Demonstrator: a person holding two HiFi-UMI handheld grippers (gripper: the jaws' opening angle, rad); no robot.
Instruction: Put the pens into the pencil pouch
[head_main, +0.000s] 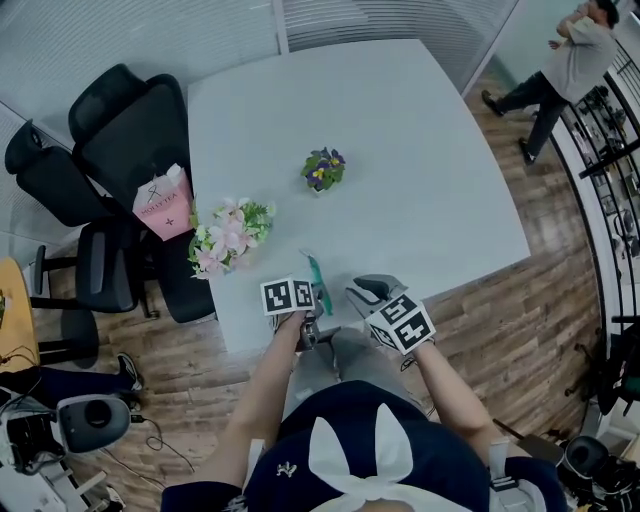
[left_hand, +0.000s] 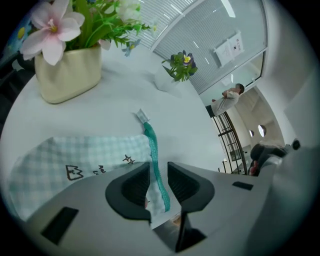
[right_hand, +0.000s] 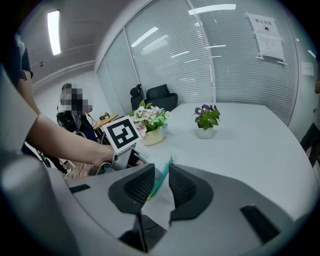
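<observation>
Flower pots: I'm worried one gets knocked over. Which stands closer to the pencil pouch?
The cream pot with pink and white flowers, near the table's left edge. The small white pot with purple flowers stands farther back, toward the middle.

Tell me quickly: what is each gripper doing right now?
Left gripper: open, pouch edge between its fingers.
Right gripper: open, nothing gripped.

white table (head_main: 400, 150), pink flowers (head_main: 228, 238), purple flowers (head_main: 323, 168), black chairs (head_main: 120, 130), perhaps a pink bag (head_main: 165, 203)

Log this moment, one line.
checked pale-green fabric pouch: on white table; left hand-held gripper: open around teal zipper; right hand-held gripper: open; pens: unseen
</observation>
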